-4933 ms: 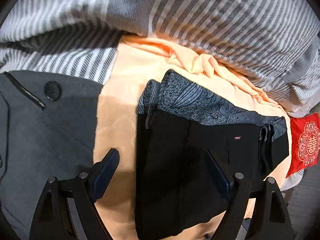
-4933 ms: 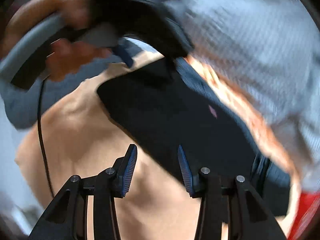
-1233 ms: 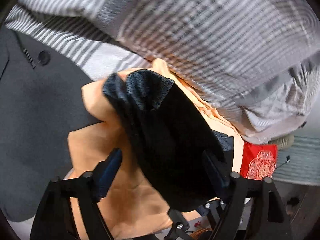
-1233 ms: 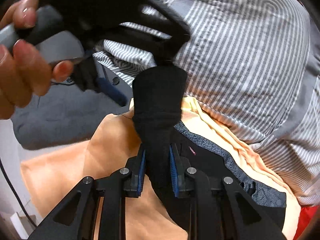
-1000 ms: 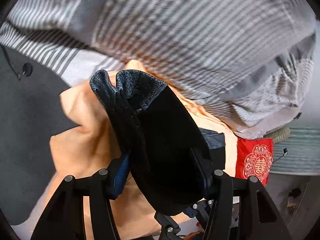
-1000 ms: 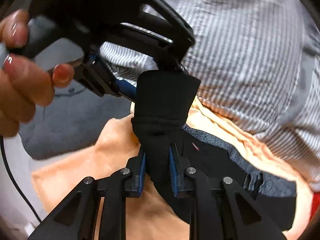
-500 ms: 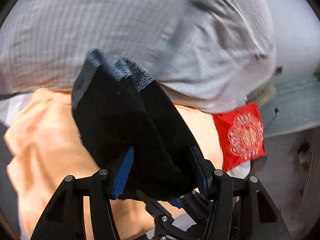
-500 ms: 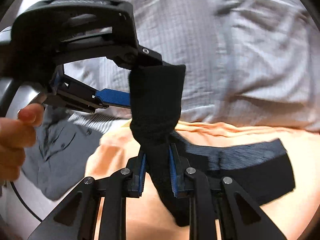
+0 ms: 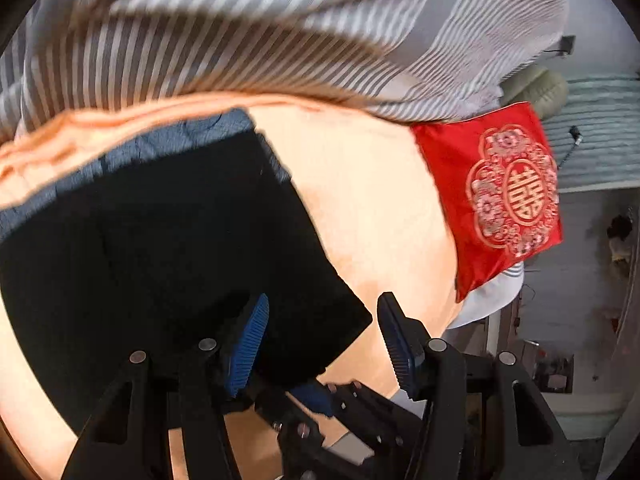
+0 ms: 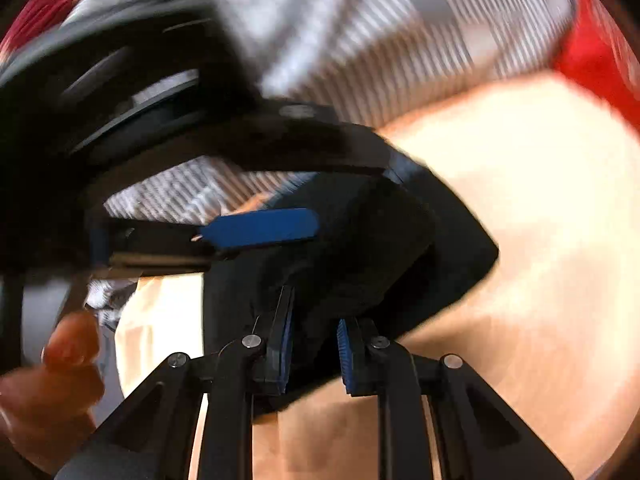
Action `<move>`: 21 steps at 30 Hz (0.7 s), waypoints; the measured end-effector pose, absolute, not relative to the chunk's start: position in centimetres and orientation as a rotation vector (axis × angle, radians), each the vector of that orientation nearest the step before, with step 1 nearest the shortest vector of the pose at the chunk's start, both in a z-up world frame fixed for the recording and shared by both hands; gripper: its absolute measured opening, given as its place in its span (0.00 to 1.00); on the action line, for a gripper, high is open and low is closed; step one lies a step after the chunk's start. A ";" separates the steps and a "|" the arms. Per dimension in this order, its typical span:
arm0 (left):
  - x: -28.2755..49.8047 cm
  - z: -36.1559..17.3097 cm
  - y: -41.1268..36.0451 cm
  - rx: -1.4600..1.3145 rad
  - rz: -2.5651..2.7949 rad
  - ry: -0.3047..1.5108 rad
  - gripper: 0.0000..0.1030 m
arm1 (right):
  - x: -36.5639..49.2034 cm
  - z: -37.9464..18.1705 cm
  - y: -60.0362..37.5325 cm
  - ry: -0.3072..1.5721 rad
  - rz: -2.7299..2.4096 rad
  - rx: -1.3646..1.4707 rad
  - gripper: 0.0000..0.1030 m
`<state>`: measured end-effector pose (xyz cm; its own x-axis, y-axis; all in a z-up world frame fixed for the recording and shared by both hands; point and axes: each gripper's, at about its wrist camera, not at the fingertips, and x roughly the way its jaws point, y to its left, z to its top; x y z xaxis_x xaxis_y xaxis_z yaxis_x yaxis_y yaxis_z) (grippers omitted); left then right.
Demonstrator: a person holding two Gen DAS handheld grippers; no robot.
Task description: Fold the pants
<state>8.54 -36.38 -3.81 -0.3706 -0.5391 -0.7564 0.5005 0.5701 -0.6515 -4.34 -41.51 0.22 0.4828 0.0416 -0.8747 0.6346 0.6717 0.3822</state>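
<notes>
Black pants (image 9: 160,248), folded into a thick block, lie on an orange blanket (image 9: 360,200). A blue-grey patterned band runs along the block's far edge, next to a grey-and-white striped cover (image 9: 280,28) that rises behind the blanket.

Left gripper (image 9: 320,340): fingers spread wide. Nothing is pinched between the blue ribbed pads (image 9: 250,344). The near right corner of the pants block reaches into the gap, and the left pad sits over the black cloth; whether it touches cannot be told. Below this gripper, part of the other tool's black frame shows.

Right gripper (image 10: 312,344): fingers drawn close, clenched on a bunched fold of the pants (image 10: 360,248). Dark cloth fills the space between the two blue pads and bulges up and away from them. The rest of the pants trails off to the right over the blanket (image 10: 520,200).

The right wrist view is heavily blurred. The left tool (image 10: 260,228) crosses the upper left there, one blue finger lying level just beside the raised cloth. The person's bare fingers (image 10: 68,348) show at lower left, around that tool's handle.

A red embroidered pouch (image 9: 504,192) rests at the blanket's right edge, well apart from the pants. A floor and a pale green rug lie beyond it.
</notes>
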 end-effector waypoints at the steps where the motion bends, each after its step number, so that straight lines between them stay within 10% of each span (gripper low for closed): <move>1: 8.4 -3.8 -36.0 -0.019 -1.075 1.604 0.57 | -4.9 -0.8 -42.4 1.032 -0.367 0.832 0.21; 5: 9.0 -2.4 -33.7 0.046 -0.967 1.513 0.57 | -5.8 -1.9 -44.2 1.036 -0.255 0.963 0.27; 8: 10.0 -1.7 -31.3 0.084 -0.845 1.424 0.77 | -5.3 -1.7 -45.5 1.065 -0.178 0.977 0.35; 12: 10.6 -3.6 -28.5 0.139 -0.688 1.402 0.77 | -5.4 -1.9 -47.9 1.077 -0.151 1.008 0.62; 21: 9.3 -8.4 -26.8 0.146 -0.537 1.453 0.77 | -2.6 -4.9 -52.2 1.163 -0.052 1.180 0.68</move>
